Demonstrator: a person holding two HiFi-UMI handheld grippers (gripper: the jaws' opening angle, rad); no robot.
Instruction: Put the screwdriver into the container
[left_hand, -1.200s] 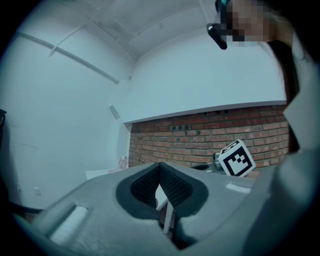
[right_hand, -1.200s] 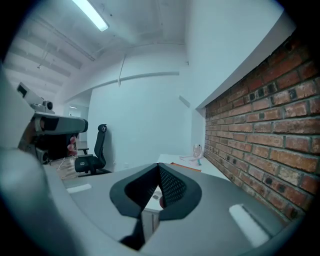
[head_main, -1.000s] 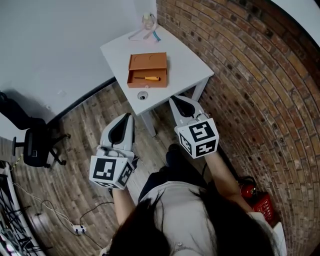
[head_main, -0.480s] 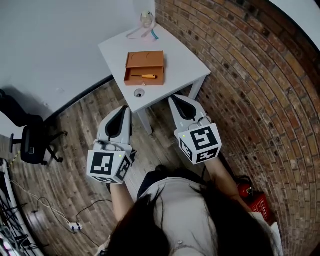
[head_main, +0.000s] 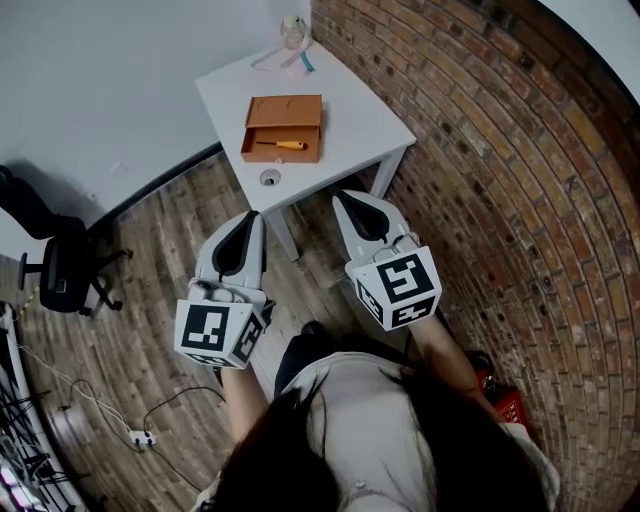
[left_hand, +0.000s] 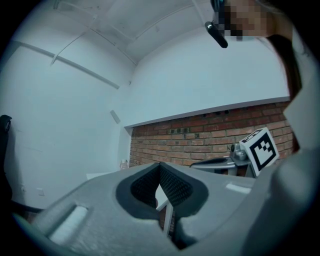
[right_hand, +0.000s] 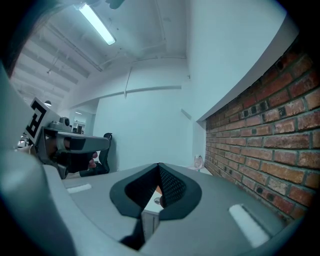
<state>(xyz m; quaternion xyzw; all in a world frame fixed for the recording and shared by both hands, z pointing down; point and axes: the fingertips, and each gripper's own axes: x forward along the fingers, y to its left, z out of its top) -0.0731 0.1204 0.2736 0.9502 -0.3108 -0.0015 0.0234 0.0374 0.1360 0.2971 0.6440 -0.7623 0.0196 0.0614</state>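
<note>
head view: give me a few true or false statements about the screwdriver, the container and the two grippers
1. The screwdriver lies inside the orange container. True.
2. The left gripper holds the screwdriver. False: its jaws are together on nothing, and the screwdriver is in the container.
3. The white table stands next to a brick wall. True.
4. The container sits on the wooden floor. False: it sits on the table.
5. The right gripper has its jaws wide apart over the container. False: its jaws are together, and it is held short of the container.
6. Neither gripper touches the container. True.
</note>
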